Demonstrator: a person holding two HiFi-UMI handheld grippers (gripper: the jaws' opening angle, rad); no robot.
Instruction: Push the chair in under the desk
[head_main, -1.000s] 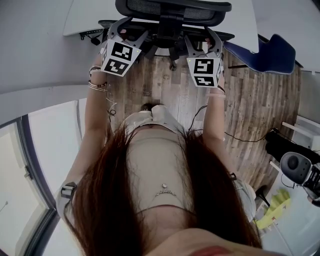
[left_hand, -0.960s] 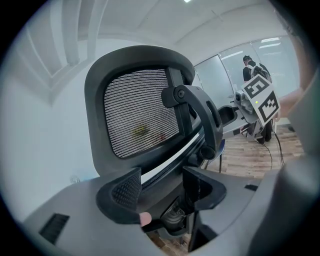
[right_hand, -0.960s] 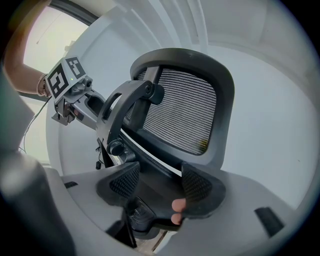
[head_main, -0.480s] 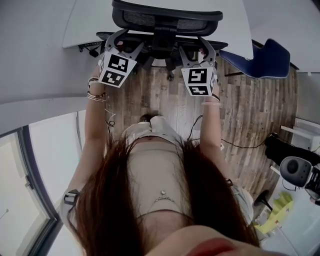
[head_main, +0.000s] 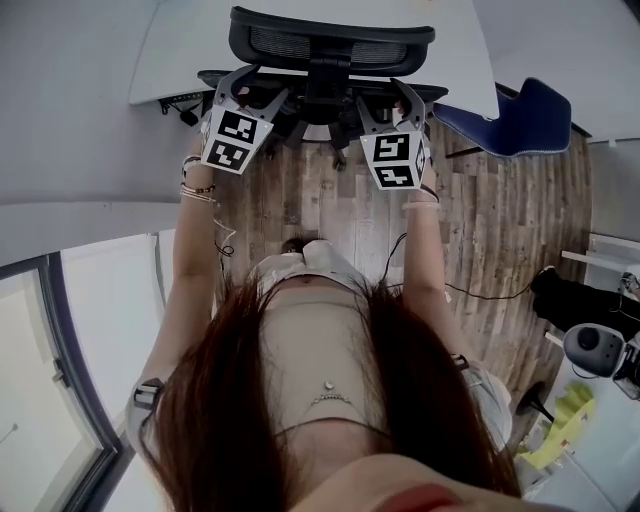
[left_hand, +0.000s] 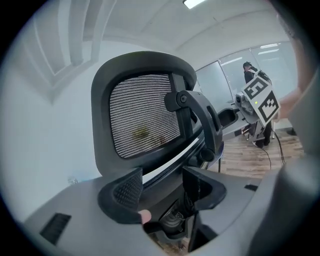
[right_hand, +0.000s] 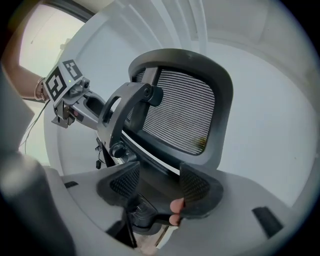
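**A:** Where do we start?

**B:** With our left gripper (left_hand: 162, 192). In its own view we see the two jaws standing apart at a middling width. The dark lower frame of the chair (head_main: 330, 40) runs into the gap between them. We cannot tell whether the pads press on it.

**A:** And our right gripper (right_hand: 160, 187)?

**B:** Much the same. Its jaws are apart, with the lower rim of the mesh backrest (right_hand: 177, 117) passing between them. We also see a fingertip (right_hand: 175, 205) just under the jaw at that view's right.

**A:** How do the two sit against each other?

**B:** In the head view we see them side by side, one at each side of the central spine behind the backrest. Their marker cubes (head_main: 232, 140) face up at us. We also see bracelets (head_main: 197, 190) at the left wrist, just behind that gripper.

**A:** Where is the chair?

**B:** It is at the top of the head view, with its back toward us, close against the near edge of the white table (head_main: 190, 40). The backrest overlaps the table top in that view. We cannot tell how far the seat reaches under it.

**A:** And round about?

**B:** We see wooden floor (head_main: 320, 200) below us. A blue chair (head_main: 520, 115) stands just to the right of the black one, beside the same table.
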